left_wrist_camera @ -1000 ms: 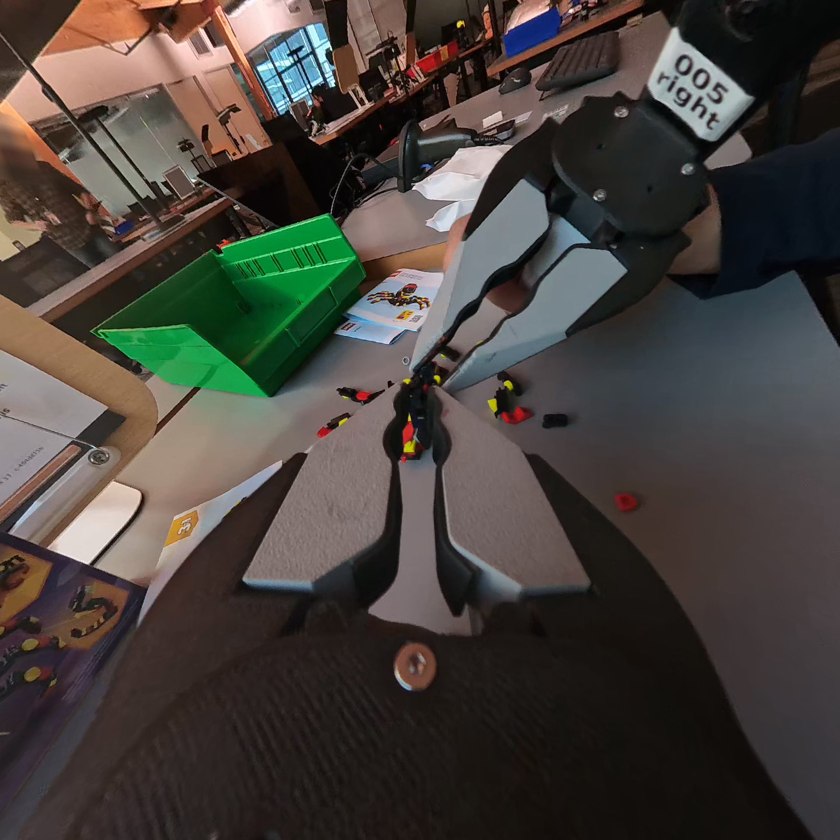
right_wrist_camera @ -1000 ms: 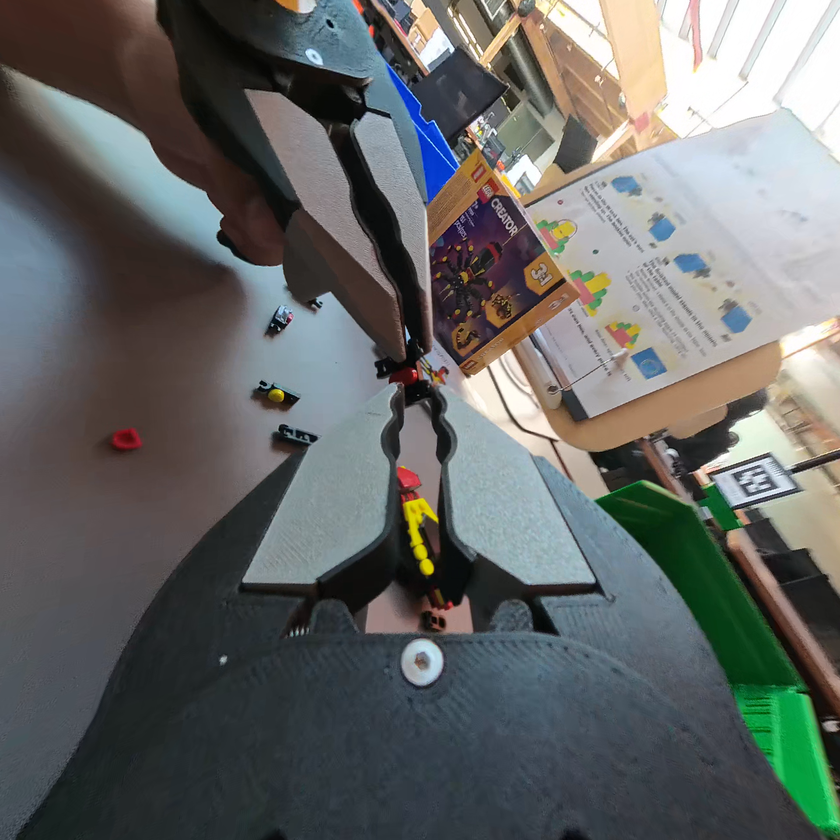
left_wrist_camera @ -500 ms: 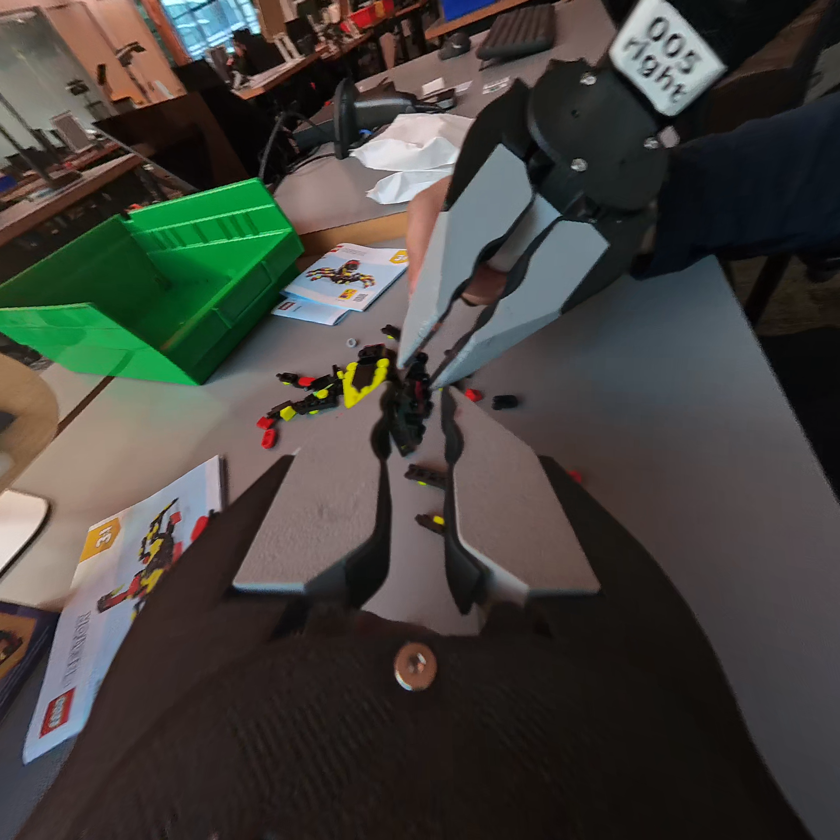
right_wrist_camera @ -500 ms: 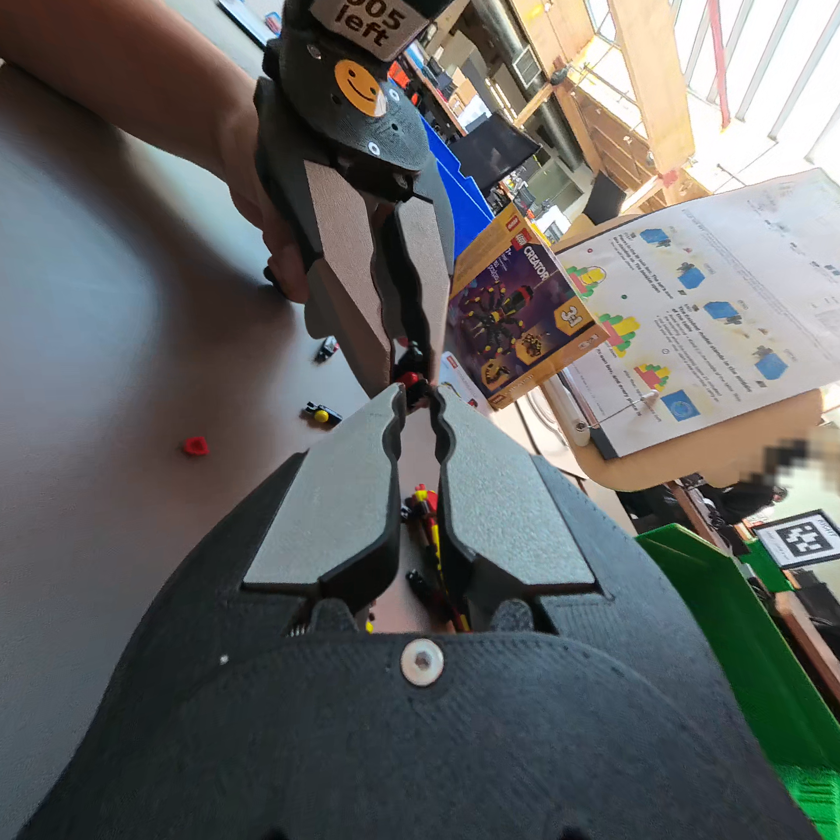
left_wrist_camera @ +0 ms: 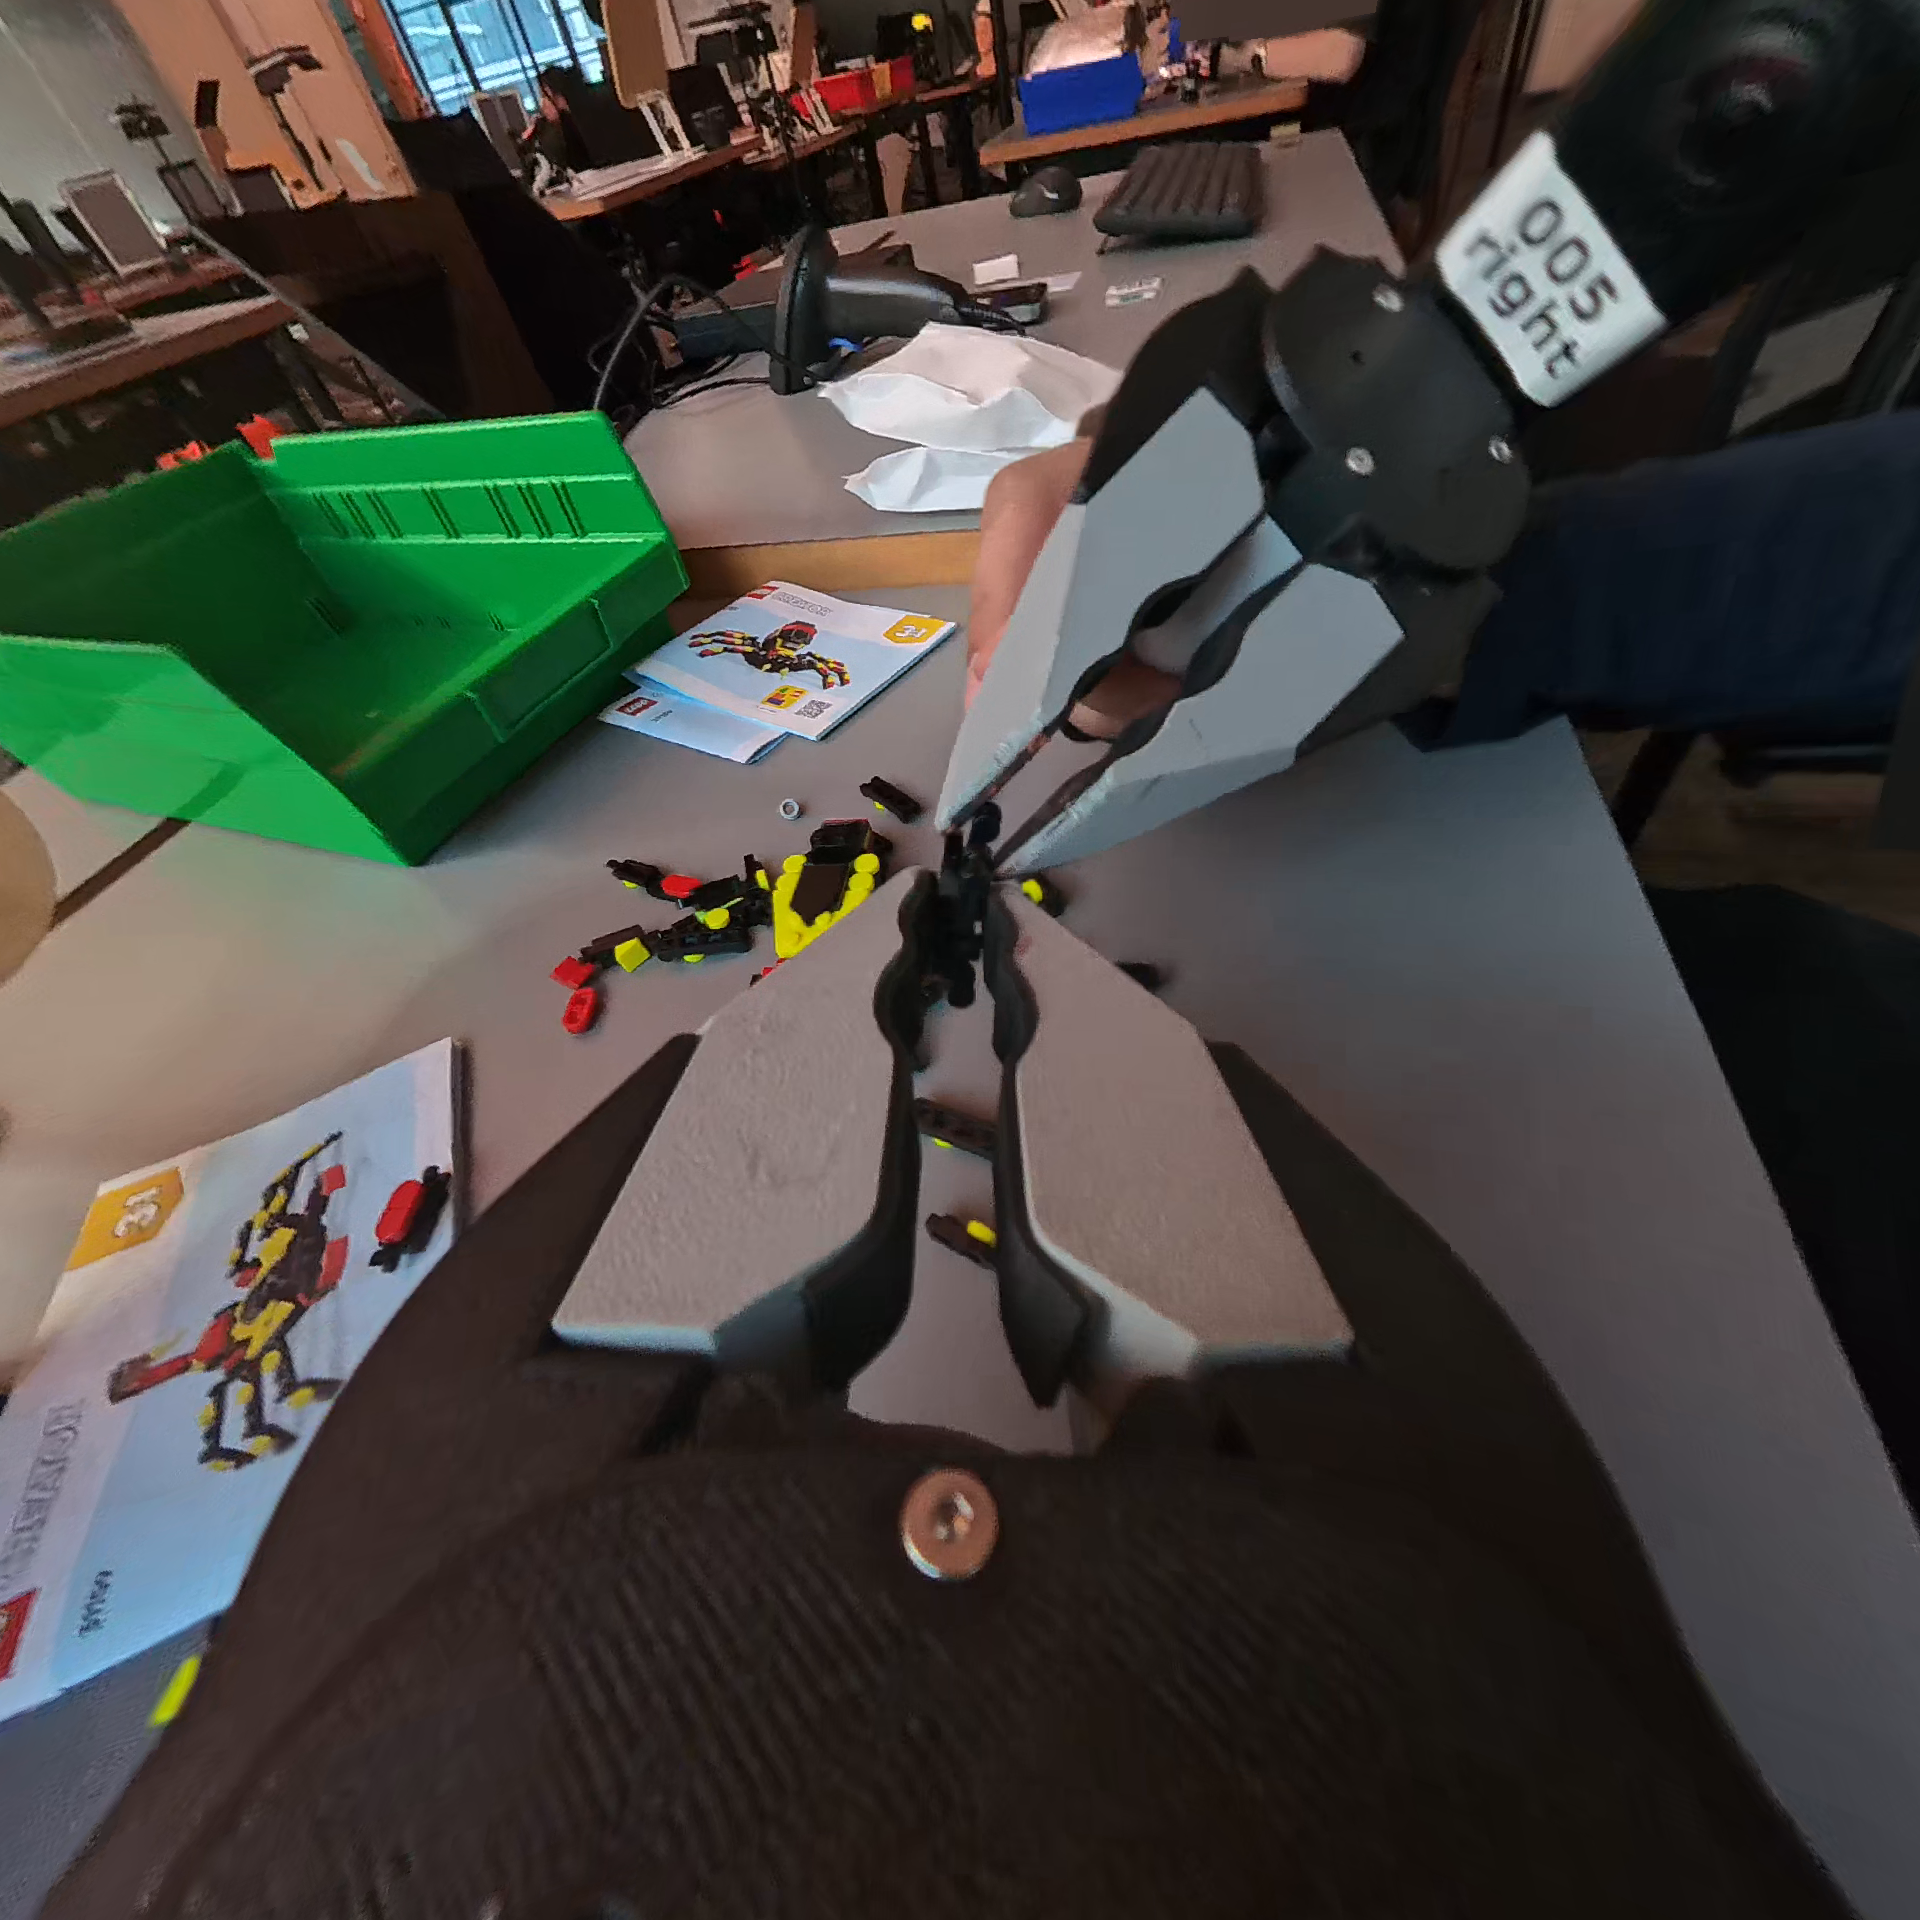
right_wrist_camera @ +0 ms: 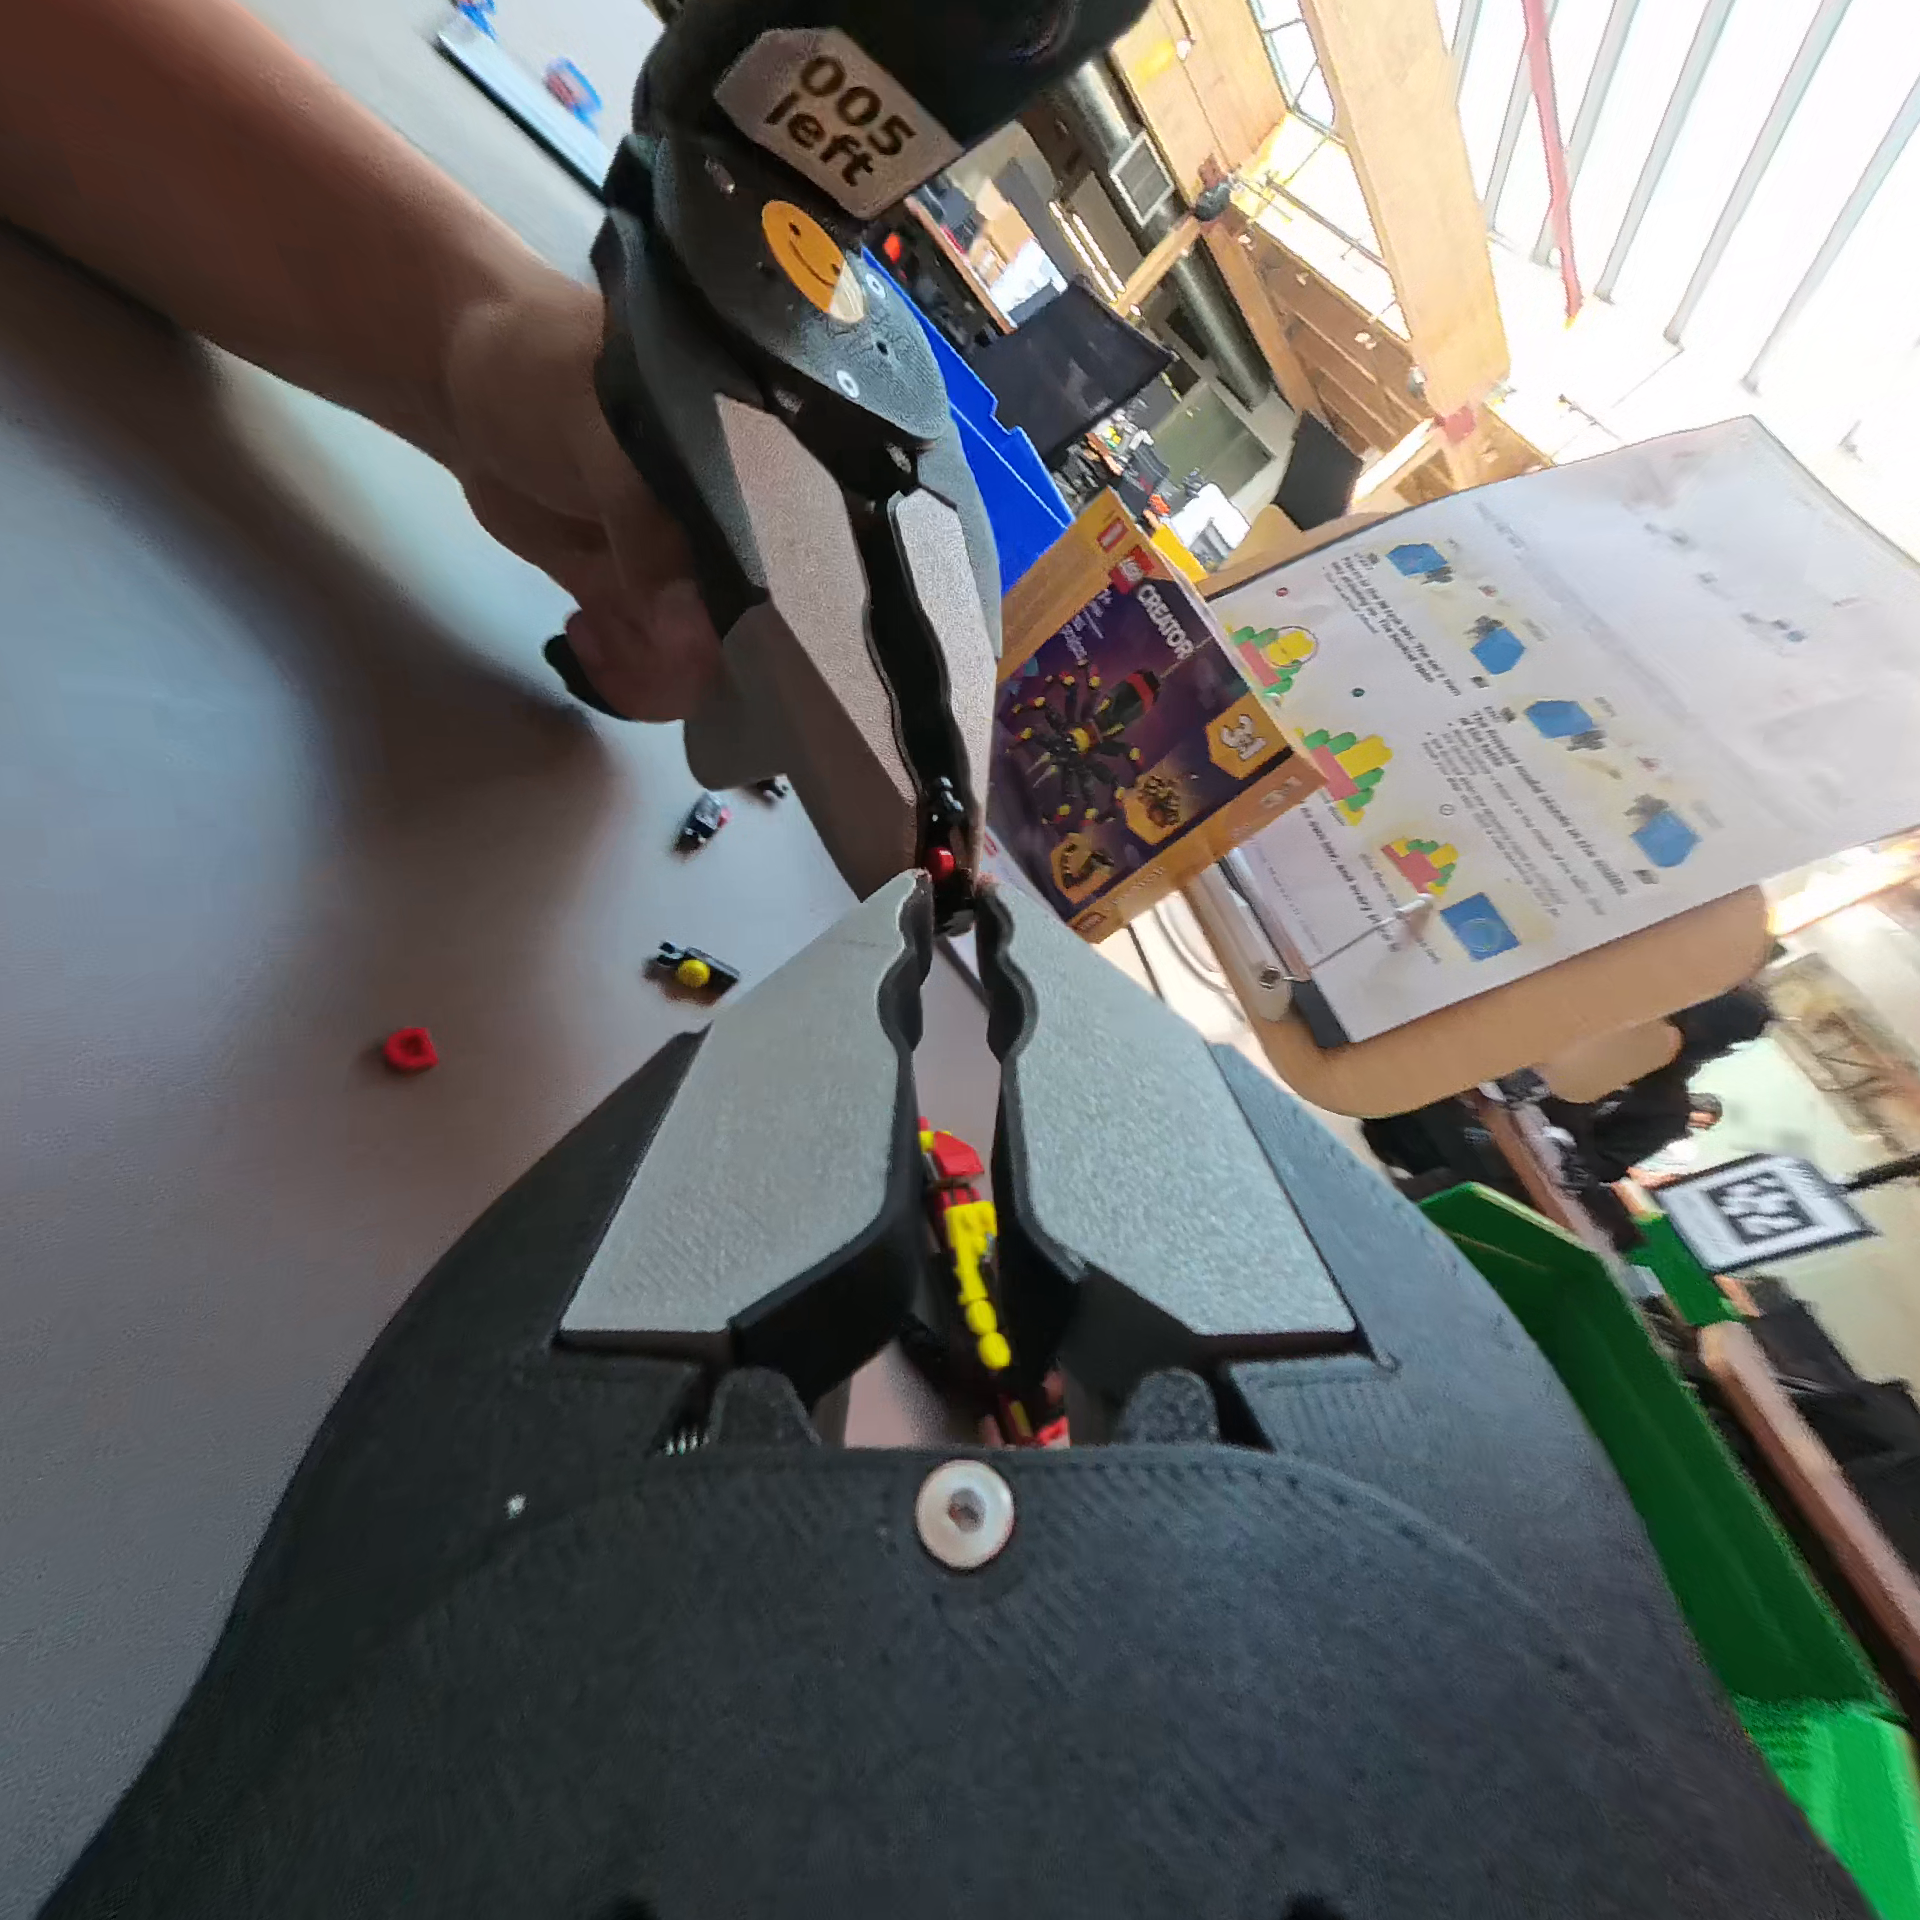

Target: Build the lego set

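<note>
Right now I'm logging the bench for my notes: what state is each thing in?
Left claw: shut on a small black brick piece.
Right claw: tips closed on the same piece's end.
Green bin: tipped, open side showing.
Loose bricks: scattered on the grey table.
Booklet: lying closed.

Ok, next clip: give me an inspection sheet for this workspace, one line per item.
Surface: grey table.
Things: loose red, yellow and black toy bricks; black brick piece between both grippers' tips.
Clutter: green bin, booklets, toy box, crumpled white paper.
Grippers: left gripper shut on black brick piece; right gripper nearly shut at its other end.
Cables: black cables by a handheld scanner.
Surroundings: workshop benches, keyboard, instruction sheet on clipboard.
</note>
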### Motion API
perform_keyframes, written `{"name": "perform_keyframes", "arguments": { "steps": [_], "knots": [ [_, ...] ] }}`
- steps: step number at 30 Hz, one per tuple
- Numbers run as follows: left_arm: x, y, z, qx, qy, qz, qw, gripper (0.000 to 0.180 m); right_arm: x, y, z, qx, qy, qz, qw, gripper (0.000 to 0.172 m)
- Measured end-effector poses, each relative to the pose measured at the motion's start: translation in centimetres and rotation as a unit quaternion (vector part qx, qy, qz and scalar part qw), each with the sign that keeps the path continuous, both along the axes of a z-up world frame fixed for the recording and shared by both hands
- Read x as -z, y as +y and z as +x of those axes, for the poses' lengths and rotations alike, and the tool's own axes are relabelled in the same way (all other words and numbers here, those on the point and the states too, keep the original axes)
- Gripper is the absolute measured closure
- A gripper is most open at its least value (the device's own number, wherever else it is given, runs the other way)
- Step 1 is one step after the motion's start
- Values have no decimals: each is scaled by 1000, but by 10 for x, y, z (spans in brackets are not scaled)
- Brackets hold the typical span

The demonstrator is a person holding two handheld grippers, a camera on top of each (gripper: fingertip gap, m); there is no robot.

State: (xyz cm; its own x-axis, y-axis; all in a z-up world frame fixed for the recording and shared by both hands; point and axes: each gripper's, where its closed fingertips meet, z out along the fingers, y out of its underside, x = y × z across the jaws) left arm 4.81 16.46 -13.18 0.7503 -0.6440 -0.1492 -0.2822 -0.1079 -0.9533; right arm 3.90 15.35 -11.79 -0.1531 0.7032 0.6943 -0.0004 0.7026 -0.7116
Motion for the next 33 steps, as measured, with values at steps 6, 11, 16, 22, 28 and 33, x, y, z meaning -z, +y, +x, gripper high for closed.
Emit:
{"name": "perform_keyframes", "arguments": {
  "steps": [6, 11, 16, 22, 28, 33],
  "knots": [
    [-3, 21, -40, -92, -111, -58, 988, 175, 19, -28, -5, 5, -14, 164, 986, 171],
    [-33, -2, -35, -13, -171, -34, 985, 175, 24, 12, -13, 91, -29, 134, 986, 170],
    [-24, -5, -17, 19, -168, -56, 984, 175, 33, 38, -12, 129, -58, 35, 989, 163],
    [-8, -5, -1, 41, -132, -54, 989, 175, 36, 34, -13, 109, -89, -72, 987, 149],
    [-22, -2, -11, 18, -142, -2, 990, 175, 23, 35, -9, 71, -90, -205, 972, 147],
    [-26, 7, -32, -27, -159, 5, 987, 175, 13, 24, -6, 32, -78, -232, 969, 155]
  ]
}}
